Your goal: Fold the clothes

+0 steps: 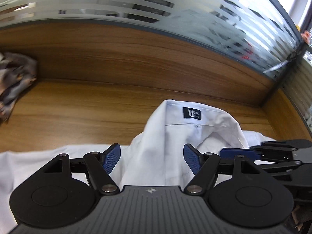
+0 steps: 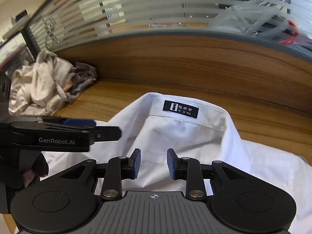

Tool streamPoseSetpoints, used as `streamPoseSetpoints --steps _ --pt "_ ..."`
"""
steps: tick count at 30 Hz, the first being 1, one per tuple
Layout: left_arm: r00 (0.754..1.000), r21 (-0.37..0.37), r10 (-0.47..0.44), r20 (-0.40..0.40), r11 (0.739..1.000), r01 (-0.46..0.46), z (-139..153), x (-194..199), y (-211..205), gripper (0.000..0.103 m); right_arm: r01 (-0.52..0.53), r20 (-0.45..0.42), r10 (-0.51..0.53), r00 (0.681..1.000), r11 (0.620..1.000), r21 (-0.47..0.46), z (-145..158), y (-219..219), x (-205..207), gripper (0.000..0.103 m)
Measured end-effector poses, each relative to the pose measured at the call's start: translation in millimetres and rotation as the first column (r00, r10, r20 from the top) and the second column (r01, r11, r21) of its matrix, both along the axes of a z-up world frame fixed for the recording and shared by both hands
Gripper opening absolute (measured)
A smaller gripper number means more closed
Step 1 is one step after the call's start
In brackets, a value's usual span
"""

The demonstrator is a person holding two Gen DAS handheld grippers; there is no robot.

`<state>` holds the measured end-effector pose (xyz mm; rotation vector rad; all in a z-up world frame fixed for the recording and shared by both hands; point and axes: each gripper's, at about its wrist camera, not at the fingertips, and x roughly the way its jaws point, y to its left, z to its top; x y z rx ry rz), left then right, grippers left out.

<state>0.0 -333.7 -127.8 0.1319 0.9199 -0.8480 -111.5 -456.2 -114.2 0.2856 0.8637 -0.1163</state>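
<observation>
A white collared shirt (image 1: 175, 136) lies spread on the wooden desk, collar toward the back, with a black label (image 1: 192, 113) inside the neck. My left gripper (image 1: 151, 156) hovers over the shirt just below the collar, its blue pads wide apart with nothing pinched. In the right wrist view the same shirt (image 2: 185, 136) and its label (image 2: 180, 109) fill the middle. My right gripper (image 2: 153, 162) is over the cloth below the collar, its pads a narrow gap apart and gripping nothing. The two grippers sit side by side.
A crumpled pile of cream and patterned clothes (image 2: 39, 85) sits at the desk's back left corner. A wooden back panel (image 2: 195, 62) with a striped frosted glass partition (image 2: 156, 9) closes the far side. A gloved hand (image 2: 37, 167) holds the left gripper.
</observation>
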Motion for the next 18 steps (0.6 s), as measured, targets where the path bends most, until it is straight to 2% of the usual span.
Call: streamPoseSetpoints --steps 2,3,4,5,6,9,13,15,18 --pt "1.0 0.031 -0.015 -0.004 0.999 0.015 -7.9 3.3 -9.1 0.075 -0.001 -0.013 0.001 1.0 1.0 -0.001 -5.1 -1.0 6.6 0.033" --pt "1.0 0.046 -0.018 -0.007 0.999 0.018 -11.8 5.0 -12.7 0.066 -0.003 -0.018 0.003 1.0 1.0 0.003 -7.4 -1.6 9.0 0.033" --pt "1.0 0.057 -0.015 -0.011 0.998 0.015 -15.0 6.5 -13.9 0.054 -0.005 -0.023 0.005 1.0 1.0 0.01 -9.5 -2.3 10.8 0.033" --pt "1.0 0.058 -0.009 -0.011 0.998 0.009 -15.8 7.7 -13.3 0.024 -0.007 -0.027 0.008 1.0 1.0 0.017 -11.6 -3.0 12.6 0.033" --pt "1.0 0.049 0.003 -0.007 0.999 -0.003 -14.1 8.5 -11.2 0.016 -0.01 -0.032 0.011 0.999 1.0 0.024 -13.5 -2.3 14.6 0.033" --pt "0.999 0.013 0.037 0.016 0.999 -0.037 -3.9 8.9 -3.2 0.012 -0.023 -0.044 0.025 0.999 0.999 0.048 -18.9 0.1 19.4 0.033" --pt "0.997 -0.056 0.044 0.065 0.998 -0.04 25.0 1.6 8.3 0.011 -0.018 -0.048 0.023 0.999 0.996 0.085 -27.9 1.3 29.6 0.033" --pt "0.996 -0.074 0.041 0.076 0.997 -0.035 35.9 -1.1 9.6 0.011 0.003 -0.041 0.001 0.999 0.995 0.103 -34.1 -1.2 38.9 0.033" --pt "0.996 -0.089 0.042 0.082 0.995 -0.035 45.4 -2.1 10.5 0.011 0.06 -0.011 -0.059 0.998 0.995 0.077 -40.1 -7.4 56.8 0.032"
